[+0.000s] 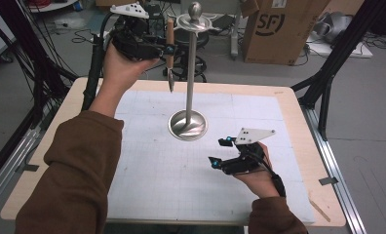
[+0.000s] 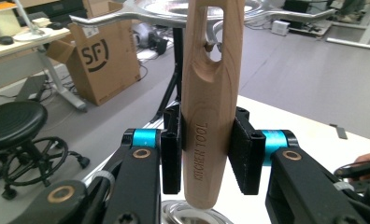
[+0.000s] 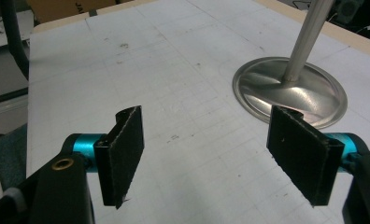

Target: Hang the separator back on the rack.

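Left tool [image 1: 167, 48] raised above the far side of the worktop [image 1: 298, 112], clamped on the wooden handle [image 2: 206, 121] of a kitchen utensil [image 1: 170, 56] that hangs upright, metal tip down, just beside the top ring of the metal stand [image 1: 188, 124]. In the left gripper view the handle's slotted end sits right at the stand's hook arms [image 2: 103, 18]. Right tool [image 1: 219, 152] low over the white mat [image 1: 147, 170] near the stand's round base, jaws apart, nothing between them.
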Motion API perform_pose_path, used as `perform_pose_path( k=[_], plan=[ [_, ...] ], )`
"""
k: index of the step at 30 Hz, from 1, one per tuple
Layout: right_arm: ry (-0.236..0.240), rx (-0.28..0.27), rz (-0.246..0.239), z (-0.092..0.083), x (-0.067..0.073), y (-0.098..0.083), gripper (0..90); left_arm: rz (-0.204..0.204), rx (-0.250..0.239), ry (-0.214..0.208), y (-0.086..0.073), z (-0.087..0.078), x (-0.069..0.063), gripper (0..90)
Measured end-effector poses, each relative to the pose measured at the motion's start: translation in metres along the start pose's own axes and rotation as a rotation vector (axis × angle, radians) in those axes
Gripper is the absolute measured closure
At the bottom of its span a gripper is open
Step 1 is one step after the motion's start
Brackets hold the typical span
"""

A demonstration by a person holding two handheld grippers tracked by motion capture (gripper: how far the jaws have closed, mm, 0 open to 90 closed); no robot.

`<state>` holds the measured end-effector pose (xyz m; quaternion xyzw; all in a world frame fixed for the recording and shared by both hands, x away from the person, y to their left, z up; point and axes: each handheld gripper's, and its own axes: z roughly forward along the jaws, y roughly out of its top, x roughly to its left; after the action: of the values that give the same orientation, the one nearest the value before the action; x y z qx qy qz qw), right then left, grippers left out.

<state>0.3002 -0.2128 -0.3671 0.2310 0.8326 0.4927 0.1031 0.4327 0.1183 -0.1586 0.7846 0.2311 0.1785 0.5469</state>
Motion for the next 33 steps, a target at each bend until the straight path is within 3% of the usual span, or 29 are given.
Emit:
perform_pose_path(
  k=[11, 18, 22, 26, 29, 31, 33],
  plan=[
    [0.001, 0.01, -0.004, 0.003, 0.001, -0.001, 26.8, -0.018, 0.023, 0.038, -0.004, 0.008, 0.006, 68.4],
    [0.003, 0.009, 0.0, 0.003, 0.001, -0.002, 26.7, -0.037, 0.014, 0.014, -0.007, 0.011, 0.01, 67.5],
    [0.009, 0.016, 0.002, 0.004, 0.001, -0.002, 26.7, -0.056, 0.003, 0.014, -0.008, 0.012, 0.01, 51.7],
    [0.01, 0.004, 0.003, 0.002, 0.001, -0.002, 26.7, -0.048, 0.017, 0.026, -0.011, 0.009, 0.008, 46.3],
    [0.006, 0.0, 0.001, 0.001, 0.001, -0.002, 26.7, -0.071, -0.008, 0.026, -0.02, 0.002, 0.012, 43.1],
    [0.006, 0.0, 0.003, 0.001, 0.001, -0.002, 26.7, -0.083, 0.002, 0.058, -0.028, -0.002, 0.015, 38.6],
    [0.005, 0.003, 0.003, 0.001, 0.001, -0.002, 26.7, -0.087, 0.004, 0.046, -0.034, -0.006, 0.018, 36.9]
  ],
)
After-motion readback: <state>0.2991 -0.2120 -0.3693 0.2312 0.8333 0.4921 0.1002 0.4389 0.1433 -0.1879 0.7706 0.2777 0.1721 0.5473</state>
